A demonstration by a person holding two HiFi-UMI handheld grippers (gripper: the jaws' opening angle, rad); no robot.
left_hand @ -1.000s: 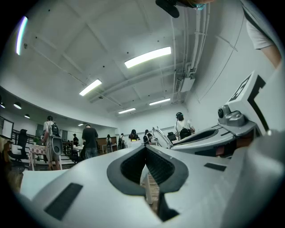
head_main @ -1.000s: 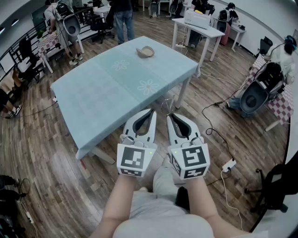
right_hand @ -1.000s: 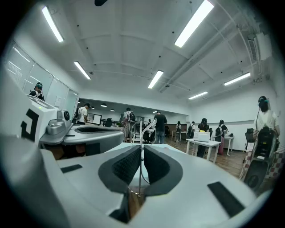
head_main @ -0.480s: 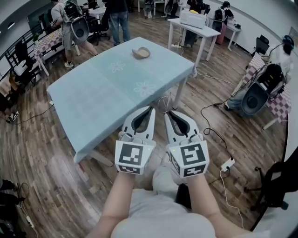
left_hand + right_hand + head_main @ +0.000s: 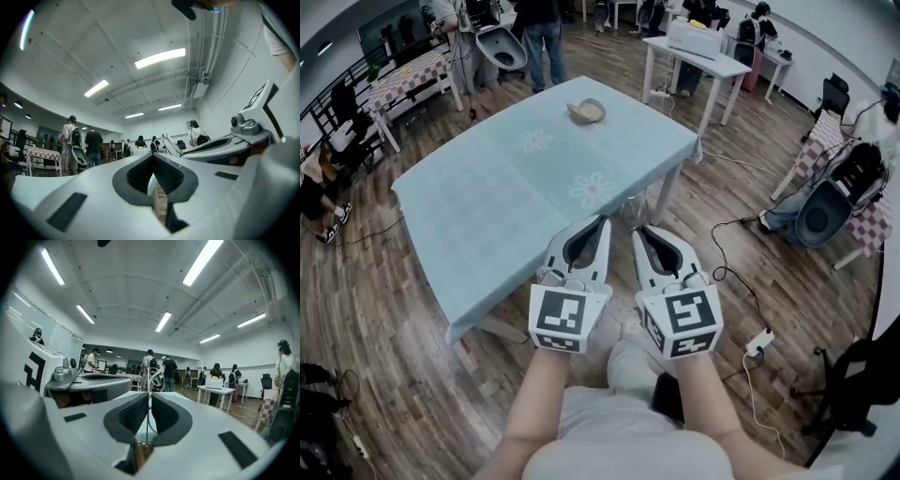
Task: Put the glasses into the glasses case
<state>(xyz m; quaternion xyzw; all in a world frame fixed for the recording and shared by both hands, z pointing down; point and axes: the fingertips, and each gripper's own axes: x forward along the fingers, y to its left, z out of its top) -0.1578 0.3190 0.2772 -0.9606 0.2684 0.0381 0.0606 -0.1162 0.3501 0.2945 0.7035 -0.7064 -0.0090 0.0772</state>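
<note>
The beige glasses case (image 5: 587,112) lies open at the far end of the table (image 5: 487,216), which has a light blue cloth. Both grippers hang side by side off the table's near corner, far from the case. My right gripper (image 5: 641,231) is shut on the thin wire-framed glasses (image 5: 630,208), whose rims stick up past its tips; in the right gripper view the glasses (image 5: 149,376) show as a thin wire pinched between the pads. My left gripper (image 5: 602,221) is shut with nothing in it.
A white table (image 5: 694,54) carrying a box stands behind on the right. Cables and a power strip (image 5: 759,342) lie on the wooden floor at the right. People stand at the back, one beside a checkered table (image 5: 408,80). A seated person is at the right edge.
The grippers keep their pose close to my body. The head view has shifted slightly, and the person at the back left has walked to the right.
</note>
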